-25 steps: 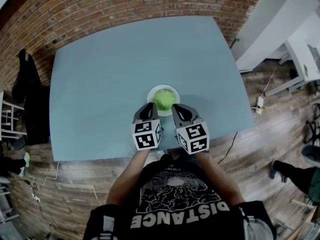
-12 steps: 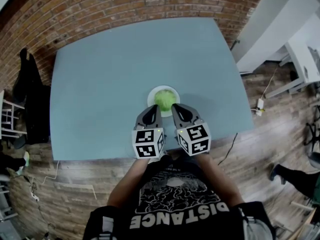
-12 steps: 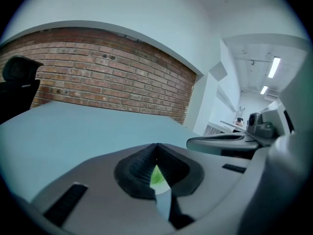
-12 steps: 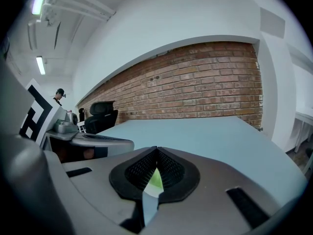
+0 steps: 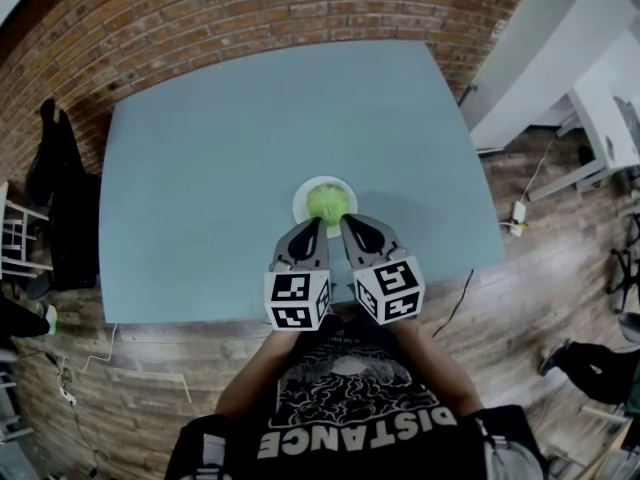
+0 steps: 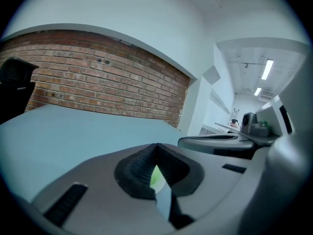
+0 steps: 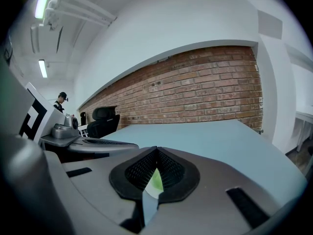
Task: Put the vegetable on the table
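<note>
A round green leafy vegetable [image 5: 327,202] sits on a small white plate [image 5: 303,194] near the front middle of the blue-grey table [image 5: 200,168]. Both grippers hover just short of the plate on the person's side. The left gripper [image 5: 312,225] is shut with nothing in it, its tip at the plate's near-left rim. The right gripper [image 5: 348,221] is also shut and empty, at the near-right rim. In the left gripper view the closed jaws [image 6: 156,150] leave a slit showing a sliver of the green vegetable [image 6: 156,177]. The right gripper view shows its closed jaws [image 7: 156,152] the same way, with a green sliver of vegetable [image 7: 156,180].
A brick wall [image 5: 250,8] runs behind the table. A black office chair [image 5: 55,178] stands at the table's left side. White furniture [image 5: 590,88] is off to the right, and a cable [image 5: 455,298] lies on the wooden floor by the front right corner.
Both grippers have drawn back a little toward the person, away from the plate. The left gripper's jaws have closed. The vegetable and plate have not moved.
</note>
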A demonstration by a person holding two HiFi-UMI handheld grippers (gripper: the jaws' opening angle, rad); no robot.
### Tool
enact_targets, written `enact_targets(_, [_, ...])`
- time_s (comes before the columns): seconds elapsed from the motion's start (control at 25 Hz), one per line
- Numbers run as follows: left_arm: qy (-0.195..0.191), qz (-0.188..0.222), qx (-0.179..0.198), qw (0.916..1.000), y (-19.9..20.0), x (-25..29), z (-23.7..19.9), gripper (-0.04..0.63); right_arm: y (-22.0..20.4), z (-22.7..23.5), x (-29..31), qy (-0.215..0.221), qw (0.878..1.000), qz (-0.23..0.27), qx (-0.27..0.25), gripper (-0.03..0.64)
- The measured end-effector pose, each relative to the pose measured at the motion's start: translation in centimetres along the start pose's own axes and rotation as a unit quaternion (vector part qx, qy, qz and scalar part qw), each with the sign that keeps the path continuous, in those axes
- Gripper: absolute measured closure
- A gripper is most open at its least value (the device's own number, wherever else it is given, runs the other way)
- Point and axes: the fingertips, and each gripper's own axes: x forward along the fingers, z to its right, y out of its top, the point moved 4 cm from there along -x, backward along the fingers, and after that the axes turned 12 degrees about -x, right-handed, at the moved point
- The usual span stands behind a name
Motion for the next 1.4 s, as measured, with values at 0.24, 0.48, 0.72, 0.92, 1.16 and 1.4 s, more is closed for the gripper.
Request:
enact_targets(0.24, [-0.001,0.016,0.004,0.9999,0.8,-0.8,0.5,0.594,0.6,0.1,-0.9,-0.007,1.0,0.013,0.004,0.611])
enact_targets(0.48, [-0.003,0.018,0.01,0.9998,0.9,-1.0,0.7,0.594,1.1,-0.1,-1.0,-0.008,1.0,0.019,-0.005,0.611])
enact_targets(0.72, [-0.005,0.022,0.017,0.9996,1.0,-0.8,0.9,0.594,1.1,-0.1,-0.8,-0.009,1.0,0.017,-0.009,0.611])
enact_targets(0.92, [-0.002,0.018,0.016,0.9997,0.8,-0.8,0.8,0.594,1.2,-0.1,-0.7,-0.007,1.0,0.017,-0.011,0.609])
enact_targets(1.16, [0.0,0.016,0.016,0.9998,0.8,-0.6,0.8,0.594,1.1,-0.1,-0.6,-0.004,1.0,0.015,-0.011,0.611])
enact_targets(1.4, [-0.001,0.01,0.014,0.9998,0.6,-0.4,0.8,0.594,1.1,0.1,-0.5,-0.002,1.0,0.015,-0.013,0.611])
